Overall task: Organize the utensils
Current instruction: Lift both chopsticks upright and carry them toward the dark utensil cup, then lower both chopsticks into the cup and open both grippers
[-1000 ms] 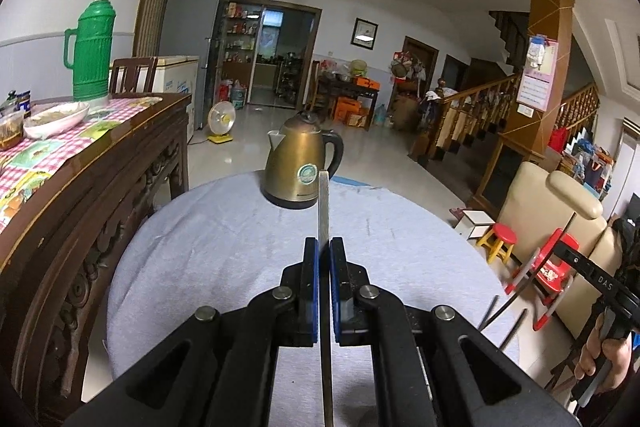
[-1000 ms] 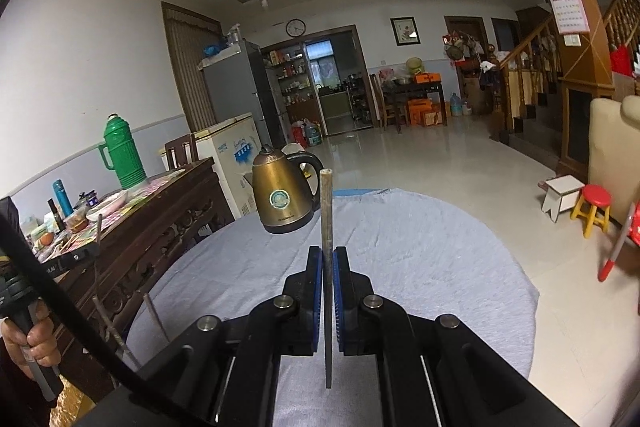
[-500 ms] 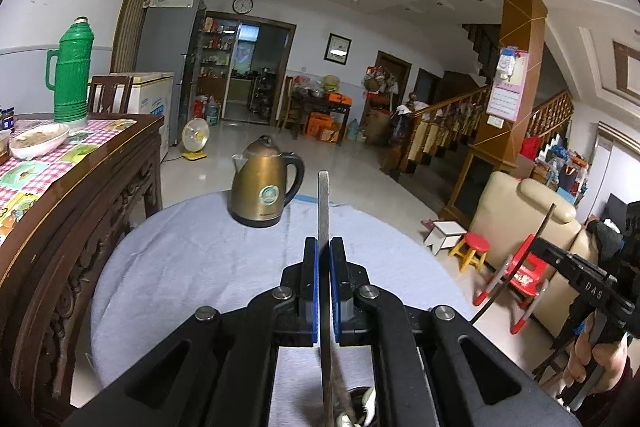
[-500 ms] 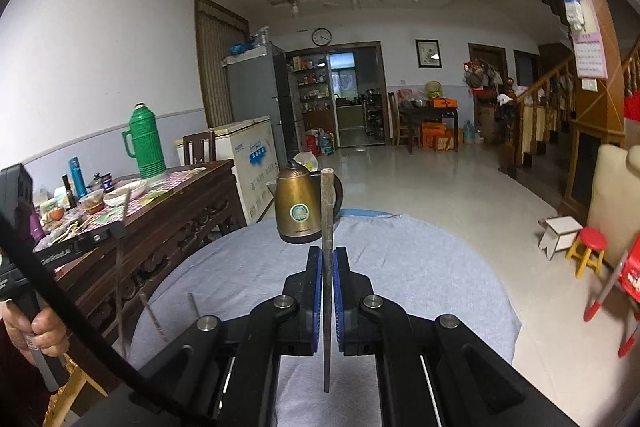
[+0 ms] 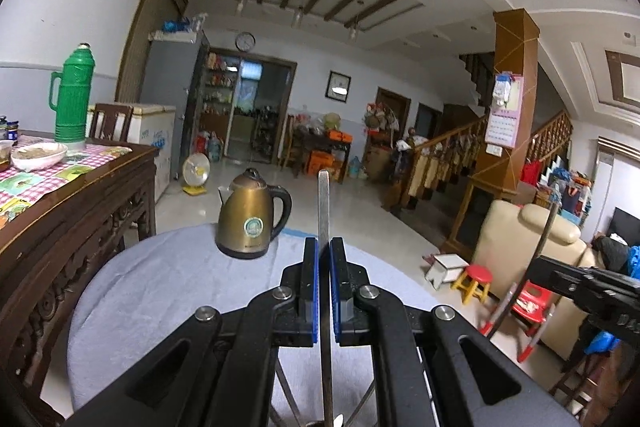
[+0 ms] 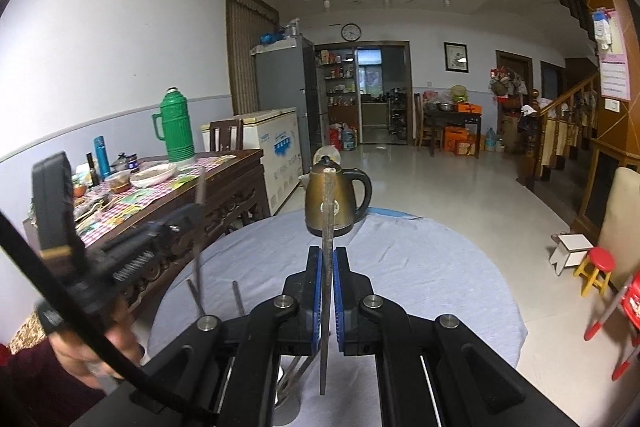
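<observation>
My left gripper point(image 5: 324, 247) is shut on a flat metal utensil handle point(image 5: 323, 203) that stands upright between the blue pads. My right gripper point(image 6: 327, 255) is shut on a similar metal utensil handle point(image 6: 329, 211), also upright. Both are held above a round table with a grey cloth point(image 5: 168, 291). In the right wrist view, the left gripper point(image 6: 152, 239) shows at the left with its utensil, and other utensil handles point(image 6: 238, 297) stick up from a metal holder point(image 6: 286, 399) below my fingers. The utensils' working ends are hidden.
A brass electric kettle point(image 5: 250, 215) stands at the table's far edge. A dark carved wooden table point(image 5: 52, 195) with a green thermos point(image 5: 72, 95) and dishes is to the left. A cream sofa point(image 5: 520, 243) and small stools point(image 5: 476, 279) are to the right.
Both grippers have risen and tilted up, still gripping their utensils. The kettle has shifted left in the left wrist view. The left gripper is now closer in the right wrist view.
</observation>
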`<action>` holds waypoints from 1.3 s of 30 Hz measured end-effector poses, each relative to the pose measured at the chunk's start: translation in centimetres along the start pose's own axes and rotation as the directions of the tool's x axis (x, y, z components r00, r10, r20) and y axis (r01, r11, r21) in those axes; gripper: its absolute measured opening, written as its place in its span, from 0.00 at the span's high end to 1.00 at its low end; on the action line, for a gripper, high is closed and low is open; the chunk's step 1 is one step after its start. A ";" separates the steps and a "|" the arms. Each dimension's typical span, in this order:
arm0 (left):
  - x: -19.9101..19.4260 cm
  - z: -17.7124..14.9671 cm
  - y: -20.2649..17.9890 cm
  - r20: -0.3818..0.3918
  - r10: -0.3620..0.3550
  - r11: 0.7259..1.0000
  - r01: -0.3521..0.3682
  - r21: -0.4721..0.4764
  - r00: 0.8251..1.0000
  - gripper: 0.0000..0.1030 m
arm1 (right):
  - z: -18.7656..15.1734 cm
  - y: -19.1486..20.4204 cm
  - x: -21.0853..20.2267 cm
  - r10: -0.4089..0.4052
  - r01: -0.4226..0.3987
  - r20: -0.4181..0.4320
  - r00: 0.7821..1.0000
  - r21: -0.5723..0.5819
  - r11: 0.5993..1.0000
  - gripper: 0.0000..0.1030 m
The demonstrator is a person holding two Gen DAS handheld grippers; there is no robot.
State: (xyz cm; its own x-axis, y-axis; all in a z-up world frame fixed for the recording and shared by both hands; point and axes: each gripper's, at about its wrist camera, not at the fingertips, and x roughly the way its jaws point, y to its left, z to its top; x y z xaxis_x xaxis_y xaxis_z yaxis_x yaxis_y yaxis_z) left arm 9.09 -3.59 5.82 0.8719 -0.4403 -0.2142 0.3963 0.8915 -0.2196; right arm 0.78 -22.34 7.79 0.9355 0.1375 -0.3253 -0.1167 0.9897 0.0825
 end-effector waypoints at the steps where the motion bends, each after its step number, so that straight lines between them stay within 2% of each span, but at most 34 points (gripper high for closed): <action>1: 0.1 -0.4 -0.2 0.011 0.014 1.000 -0.014 0.005 1.000 0.95 | 0.0 0.2 0.0 0.004 -0.004 -0.002 1.000 -0.004 1.000 0.94; 8: 1.5 -3.2 0.1 0.062 0.133 0.991 -0.133 -0.005 0.989 0.95 | -0.2 1.2 0.4 0.032 -0.033 -0.026 0.999 -0.015 0.999 0.94; 15: 3.1 -5.7 1.5 0.000 0.179 0.983 -0.178 -0.050 0.984 0.95 | -0.1 1.6 0.4 0.055 -0.056 -0.040 0.998 -0.009 0.998 0.94; 27: 2.5 -6.5 1.0 -0.017 0.163 0.986 -0.164 -0.019 0.986 0.95 | -0.7 3.6 1.7 0.132 -0.131 -0.063 0.989 0.013 0.991 0.94; 35: 1.5 -7.0 0.7 -0.046 0.138 0.990 -0.137 0.019 0.989 0.94 | -4.3 3.1 5.3 0.148 -0.138 -0.174 0.974 0.064 0.988 0.94; 39: 0.5 -6.9 0.4 -0.059 0.154 0.987 -0.151 0.060 0.986 0.92 | -6.3 2.4 7.2 0.175 -0.152 -0.250 0.952 0.107 0.982 0.94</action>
State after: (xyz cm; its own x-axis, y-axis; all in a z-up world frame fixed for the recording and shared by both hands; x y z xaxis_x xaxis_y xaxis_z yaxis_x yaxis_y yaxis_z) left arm 7.72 -4.20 -0.95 0.9041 -0.3033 -0.3010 0.2770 0.9524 -0.1276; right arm 5.18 -18.70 -0.26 0.7871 0.3138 -0.5310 -0.2213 0.9473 0.2317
